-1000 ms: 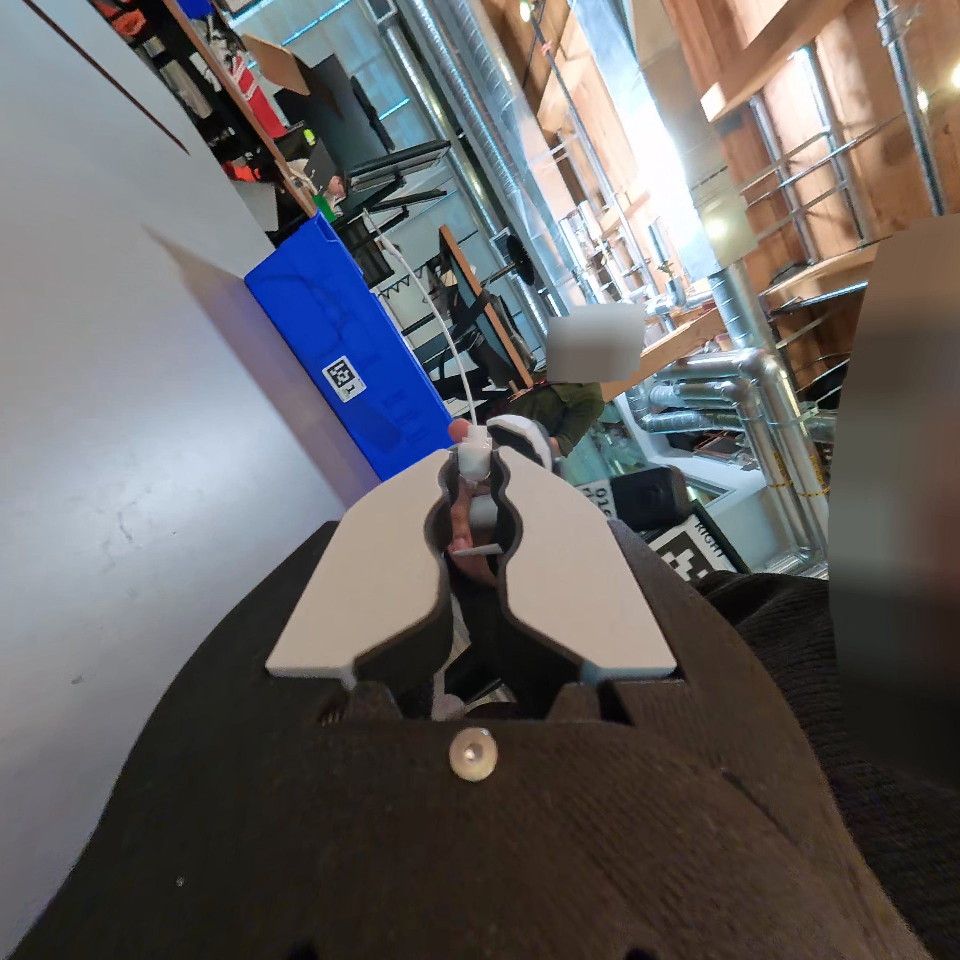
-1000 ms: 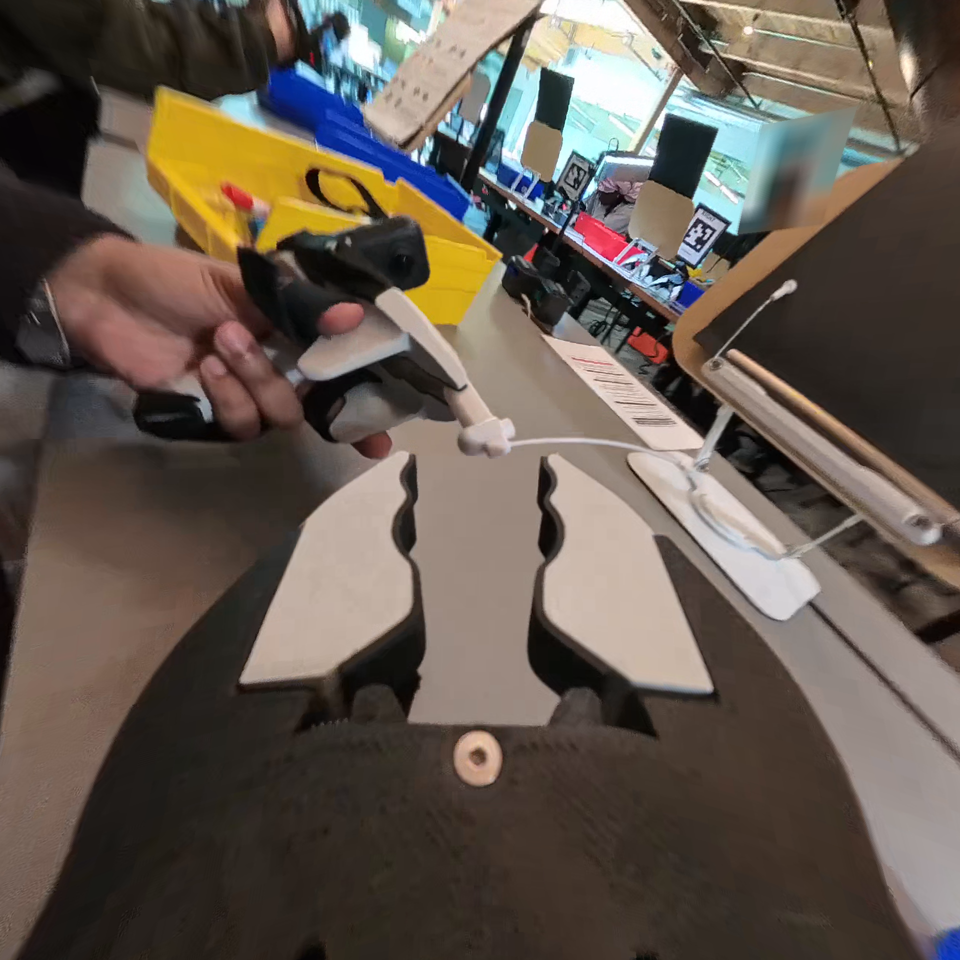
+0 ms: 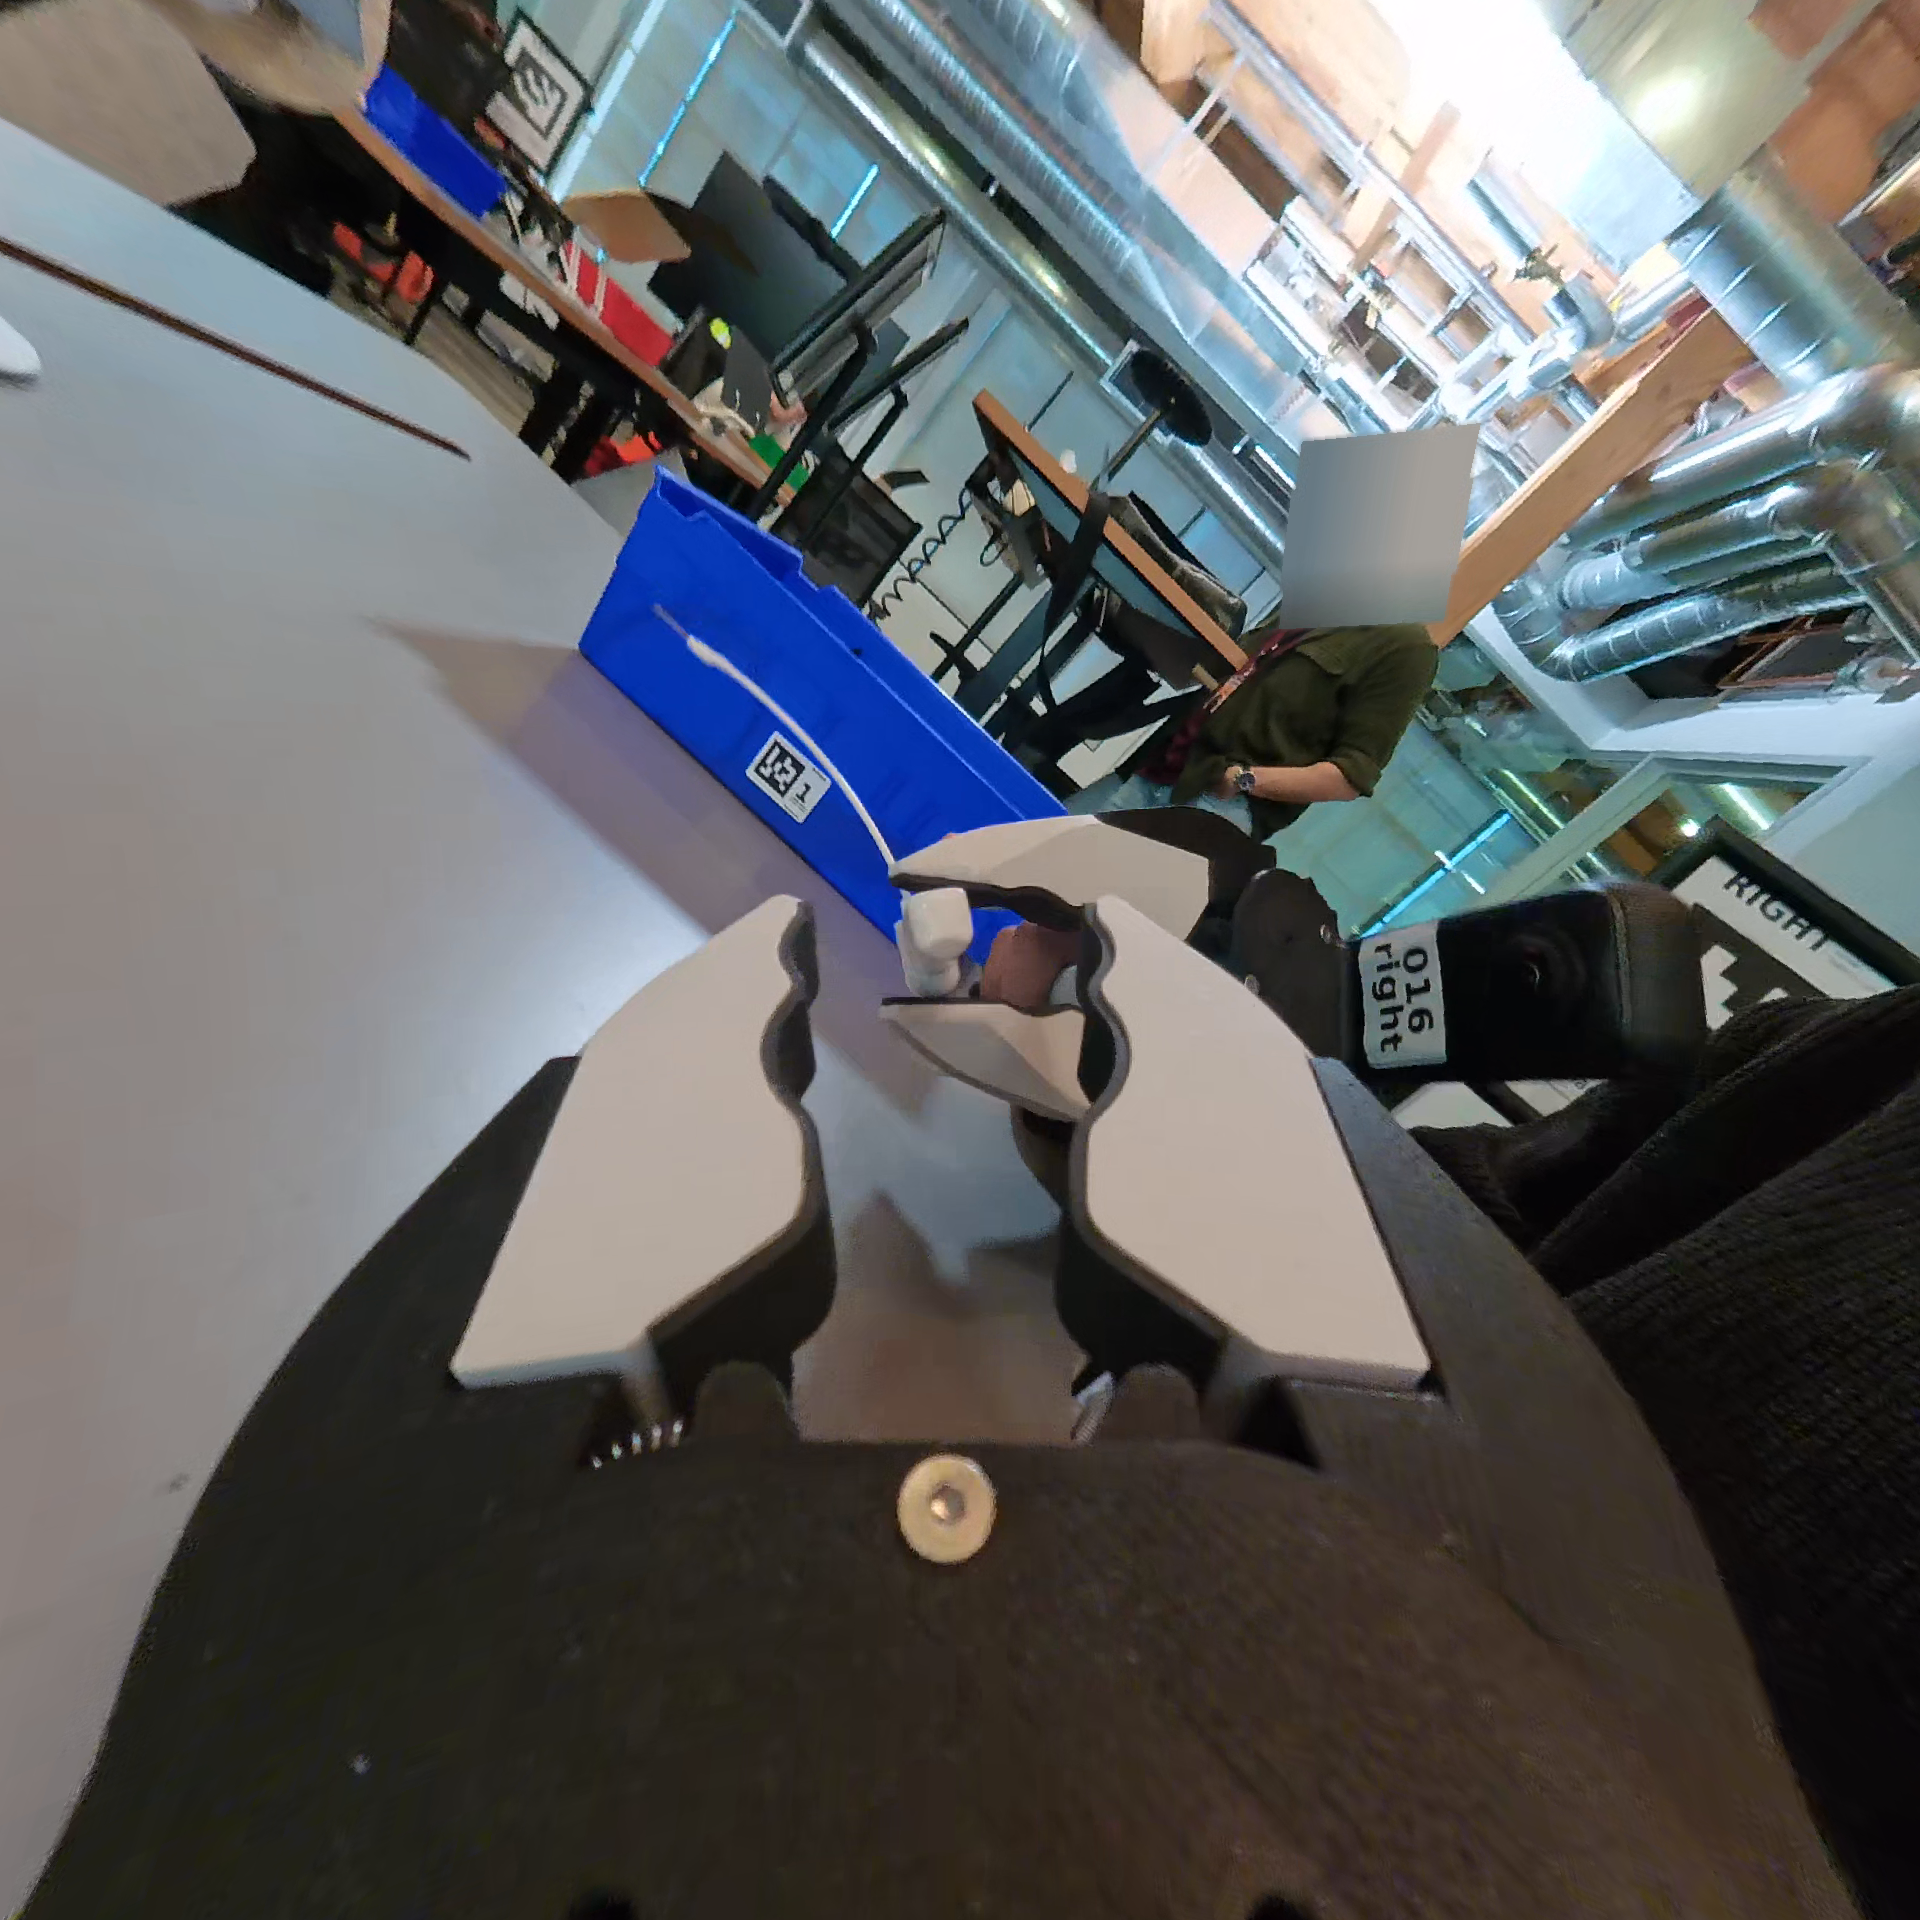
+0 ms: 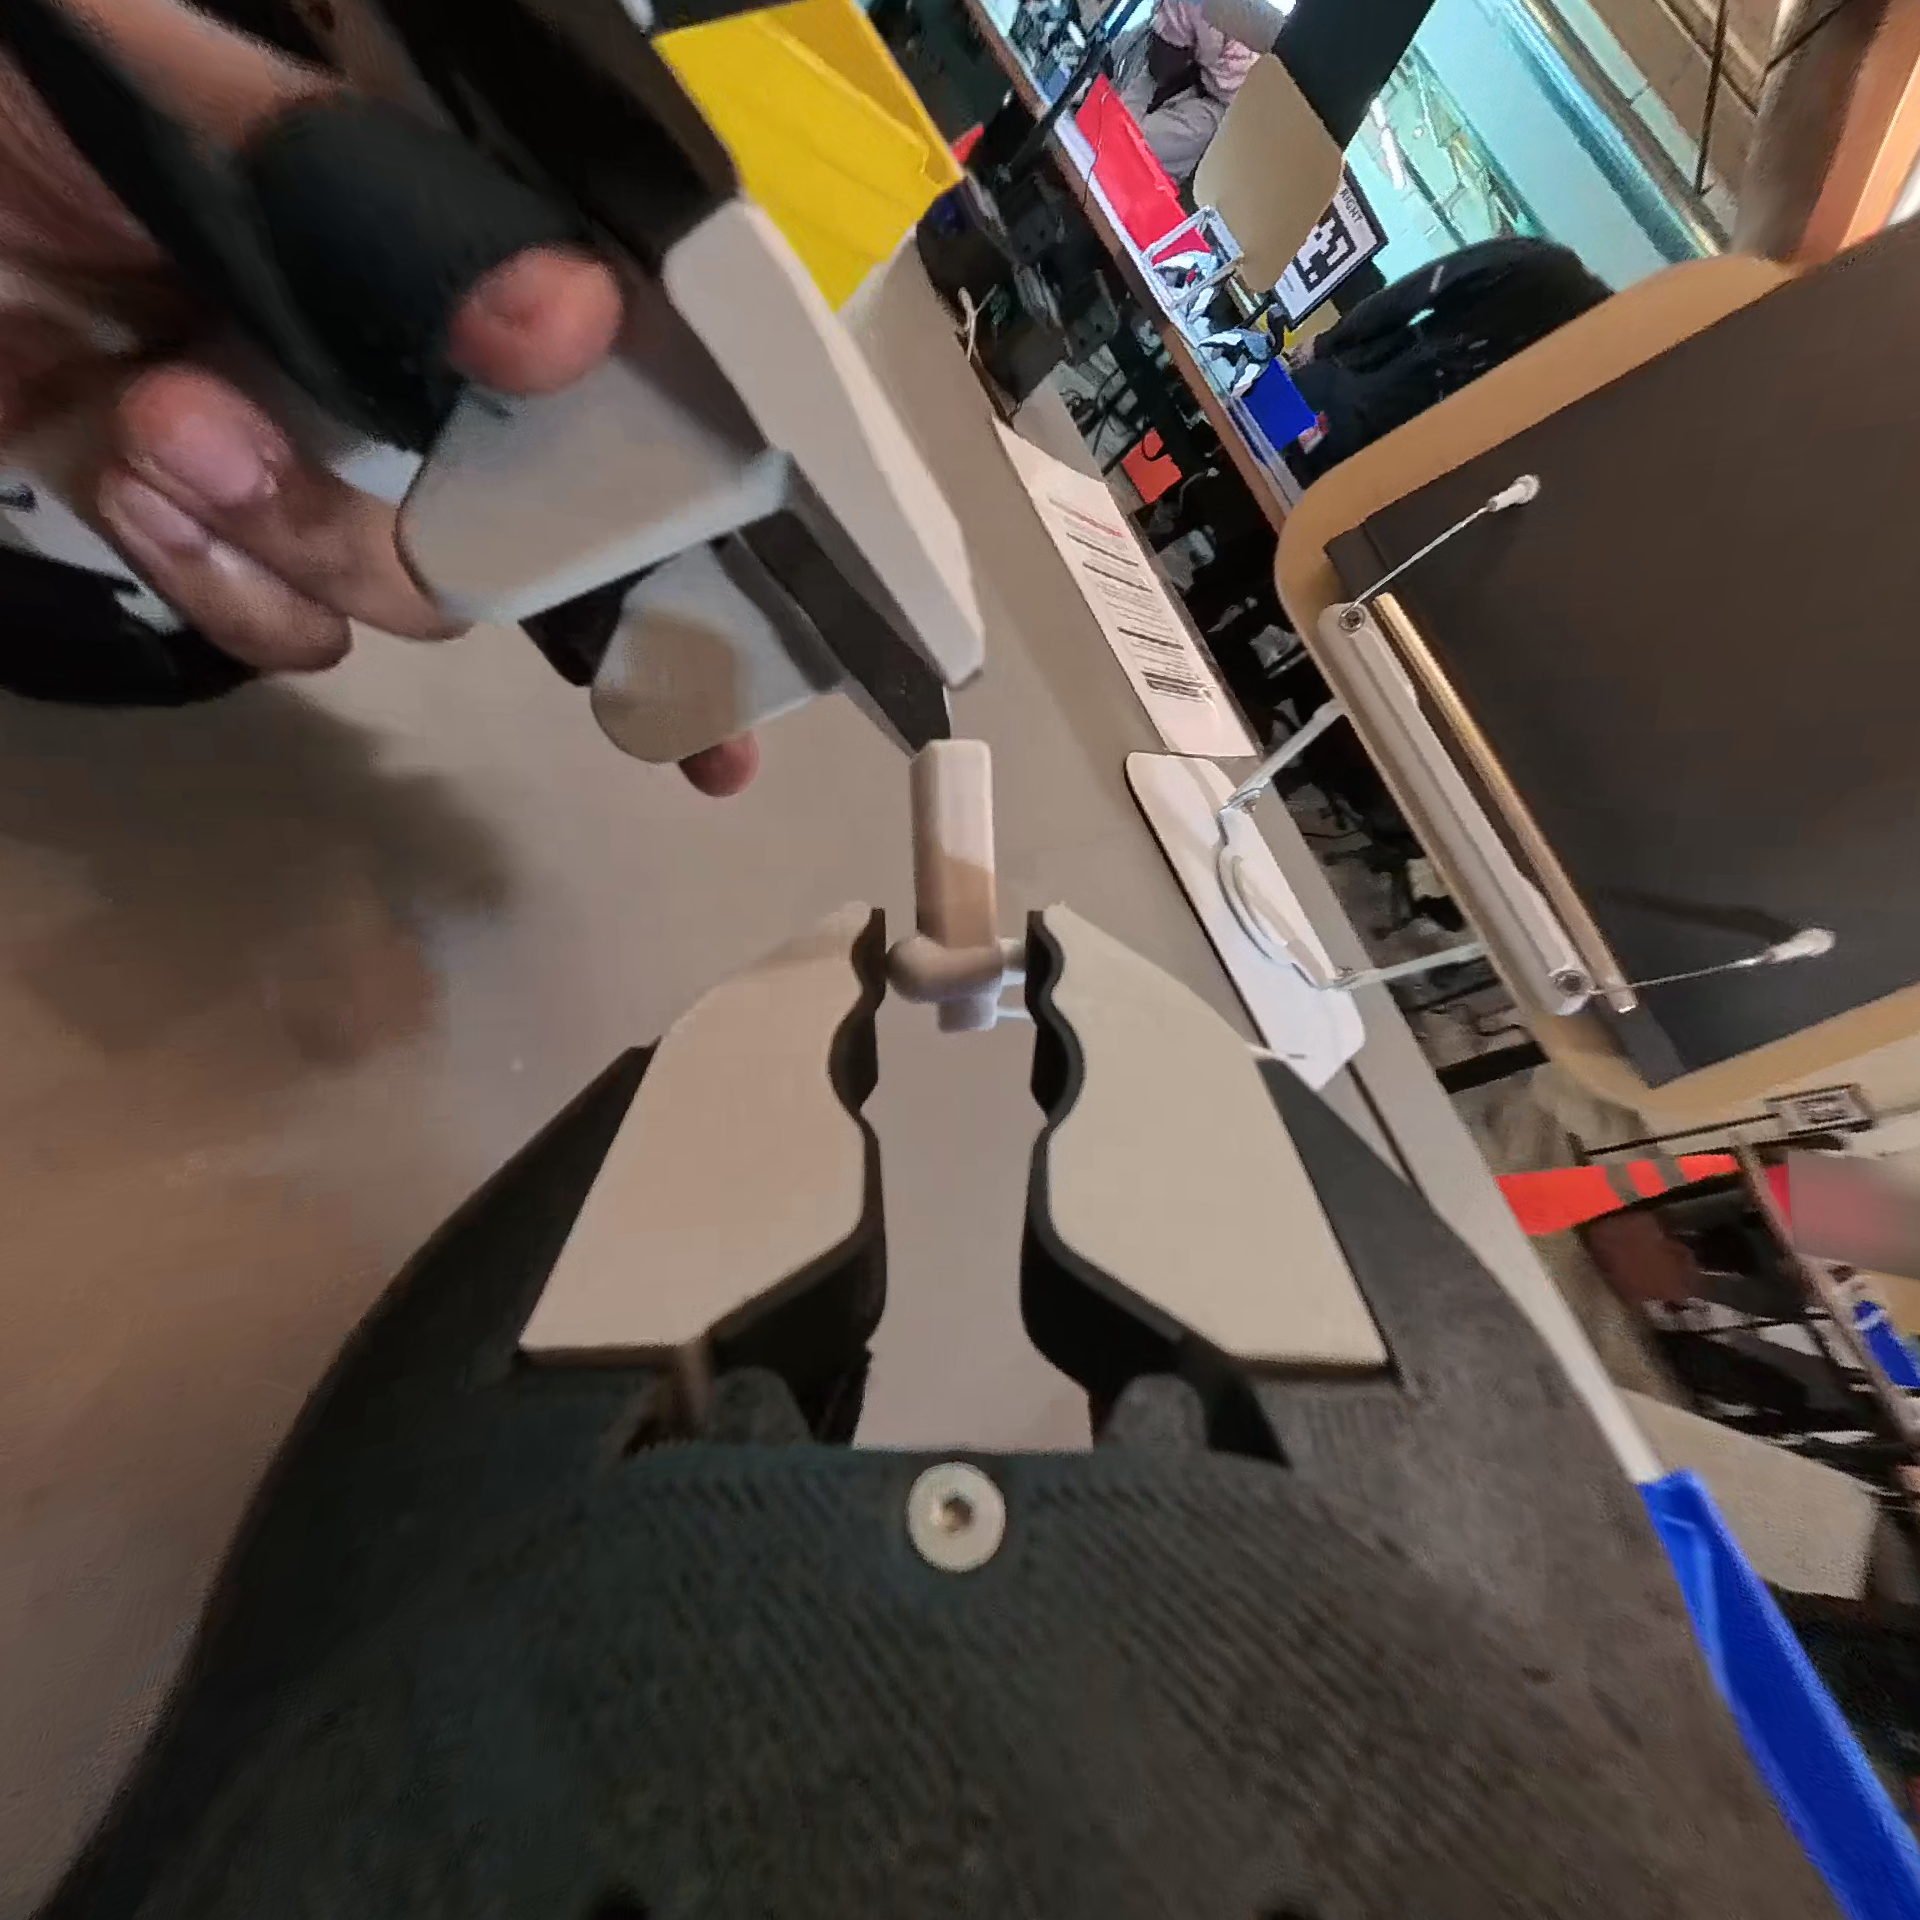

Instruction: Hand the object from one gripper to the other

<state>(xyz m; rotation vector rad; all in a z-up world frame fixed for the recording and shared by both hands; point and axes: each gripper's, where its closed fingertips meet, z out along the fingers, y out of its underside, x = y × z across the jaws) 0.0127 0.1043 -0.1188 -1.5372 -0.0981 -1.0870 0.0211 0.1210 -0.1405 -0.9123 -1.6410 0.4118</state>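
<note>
- Change since the previous second: the left gripper (image 3: 945, 920), then clamped on the white plug (image 4: 951, 831), now has its fingers spread wide with nothing between them; the right gripper (image 4: 956, 925), then gaping and unloaded, has narrowed onto the plug
- Right gripper: fingers drawn in to a slim gap, the rounded base of the plug pinched between the two tips and touching both pads
- Plug: its stem rises straight from the right gripper's fingertips; its top end lies against the dark tip of one left-gripper finger, and whether they touch cannot be told
- Thin white cable (image 3: 821, 748): runs from the plug at the right gripper's tips and arcs away from the right gripper, across the face of the blue bin (image 3: 727, 665)
- Left gripper, right wrist view: just beyond the right gripper's tips and above them, held by a hand (image 4: 208, 488)
- Grey table (image 3: 260, 831): beneath the right gripper, which is held clear of it
- Blue bin: on the table, beyond the right gripper
- Yellow bin (image 4: 821, 135): far beyond the right gripper, behind the left gripper
</note>
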